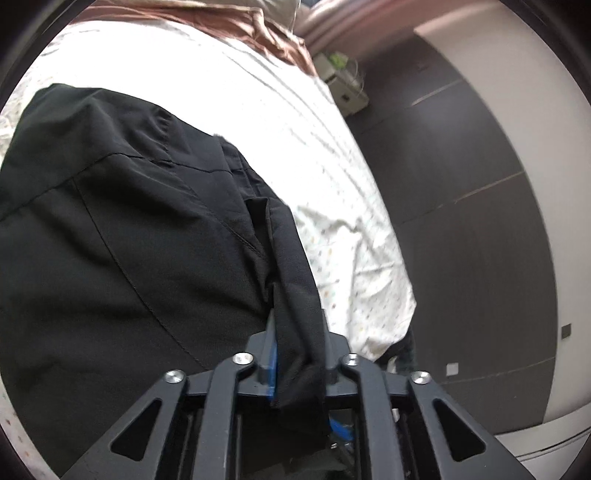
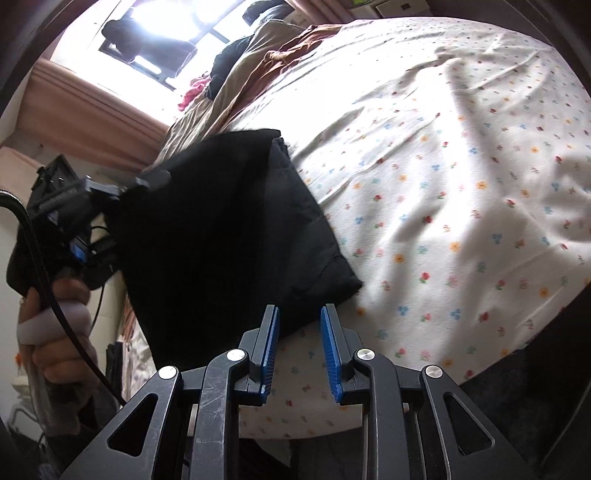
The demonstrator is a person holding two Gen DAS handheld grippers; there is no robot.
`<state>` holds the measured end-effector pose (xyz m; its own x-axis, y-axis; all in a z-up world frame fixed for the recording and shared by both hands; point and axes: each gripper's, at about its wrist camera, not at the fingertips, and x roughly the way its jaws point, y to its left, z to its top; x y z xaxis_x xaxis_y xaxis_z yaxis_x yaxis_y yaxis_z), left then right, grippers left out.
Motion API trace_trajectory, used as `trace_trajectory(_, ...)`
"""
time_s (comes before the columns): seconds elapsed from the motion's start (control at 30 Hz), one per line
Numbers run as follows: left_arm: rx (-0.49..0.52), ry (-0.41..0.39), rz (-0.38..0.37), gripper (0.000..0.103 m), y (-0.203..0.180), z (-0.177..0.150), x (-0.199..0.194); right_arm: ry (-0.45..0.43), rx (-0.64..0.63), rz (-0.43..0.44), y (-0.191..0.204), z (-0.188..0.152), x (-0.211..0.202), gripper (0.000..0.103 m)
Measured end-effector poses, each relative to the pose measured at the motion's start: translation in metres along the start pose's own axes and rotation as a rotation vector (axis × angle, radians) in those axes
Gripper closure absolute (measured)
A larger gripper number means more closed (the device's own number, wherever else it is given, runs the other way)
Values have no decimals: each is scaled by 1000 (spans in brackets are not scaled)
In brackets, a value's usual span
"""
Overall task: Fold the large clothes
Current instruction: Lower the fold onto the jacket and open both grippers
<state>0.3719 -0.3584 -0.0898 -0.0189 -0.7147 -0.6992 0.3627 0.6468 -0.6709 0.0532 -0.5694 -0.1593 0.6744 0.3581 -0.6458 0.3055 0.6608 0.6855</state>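
Black trousers (image 2: 221, 229) hang over the flowered bed sheet (image 2: 443, 184), bunched in the left gripper (image 1: 299, 332) while the right gripper (image 2: 299, 325) gapes empty; thick fabric could slip, spoiling the fold.

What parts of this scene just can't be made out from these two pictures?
- Left wrist view: the left gripper fingers' tips, covered by the black garment.
- Right wrist view: the garment's type; it is a dark, featureless mass.
- Right wrist view: outside the window, washed out by glare.
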Motion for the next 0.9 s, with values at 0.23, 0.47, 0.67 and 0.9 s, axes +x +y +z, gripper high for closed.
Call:
trace_trajectory(0.23,39,18,-95,30,0,-3,-16,-21,2,33,-5,7,-10,60)
trace_trajectory(0.47,2,-110,37,28,53,-18,-79,-33,-17,105,11,18,-4,54)
trace_trajectory(0.67,-75,-202,153,28,104,-48,-128,-38,-26,141,24,34,12,44)
trace_trajectory(0.9,-171,-210,207,28,151,-81,-140,-15,6,118,24,50,38,47)
